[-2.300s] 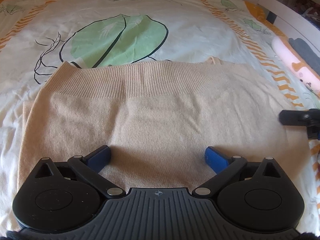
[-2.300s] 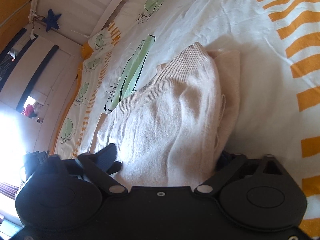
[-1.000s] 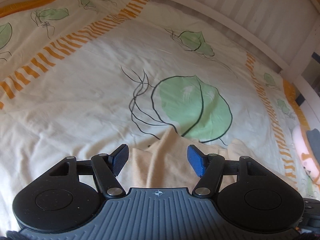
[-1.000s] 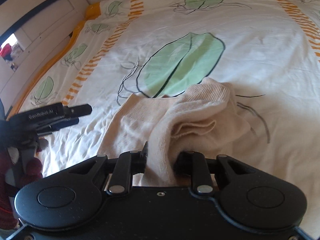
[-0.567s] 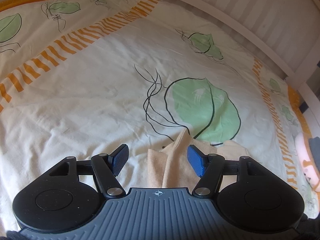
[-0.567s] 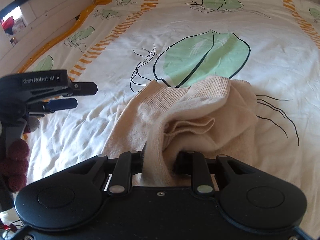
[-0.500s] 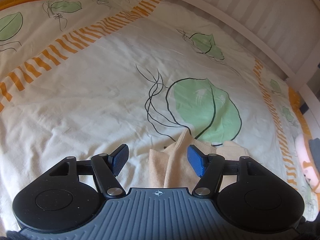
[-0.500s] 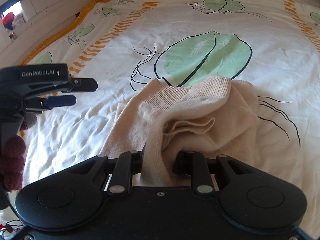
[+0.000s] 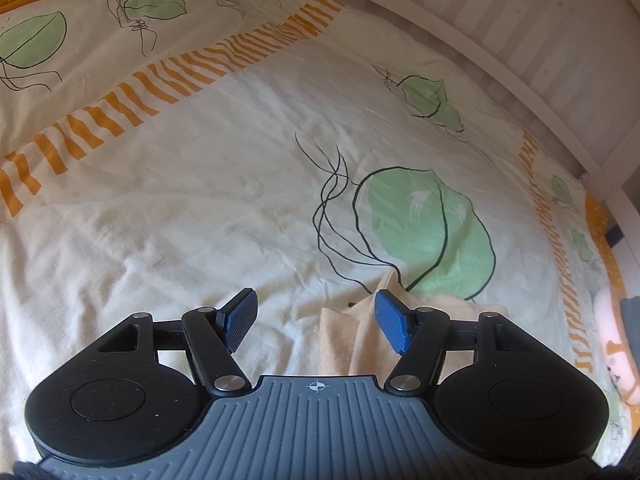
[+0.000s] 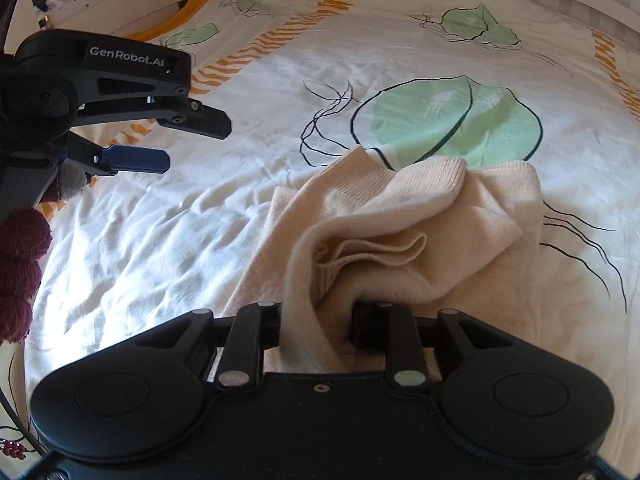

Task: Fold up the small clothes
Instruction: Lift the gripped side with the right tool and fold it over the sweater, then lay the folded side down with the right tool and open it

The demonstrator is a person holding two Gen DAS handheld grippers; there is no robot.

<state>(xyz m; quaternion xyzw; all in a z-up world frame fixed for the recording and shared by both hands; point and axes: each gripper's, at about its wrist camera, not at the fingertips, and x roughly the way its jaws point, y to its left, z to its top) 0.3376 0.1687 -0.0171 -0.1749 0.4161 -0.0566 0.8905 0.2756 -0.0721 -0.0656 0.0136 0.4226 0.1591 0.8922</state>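
Observation:
A beige knit garment [image 10: 400, 208] lies bunched and partly folded over itself on the leaf-print bed sheet [image 10: 200, 240]. My right gripper [image 10: 314, 316] sits low over its near edge. Its jaws are opening, with a raised fold of the knit still standing loosely between them. My left gripper [image 9: 314, 308] hangs open above the sheet, holding nothing. Only a corner of the garment [image 9: 344, 336] shows there, under its right finger. In the right wrist view the left gripper [image 10: 196, 144] is seen from the side, left of the garment and apart from it.
A white slatted bed rail [image 9: 520, 40] runs along the far side of the sheet [image 9: 200, 200]. A pink soft toy [image 9: 612, 340] lies at the right edge. A dark red fuzzy sleeve [image 10: 16, 248] shows behind the left gripper.
The right gripper carried the raised fold across the garment, and its jaws have widened around the knit. The left gripper drifted away from the garment, still open.

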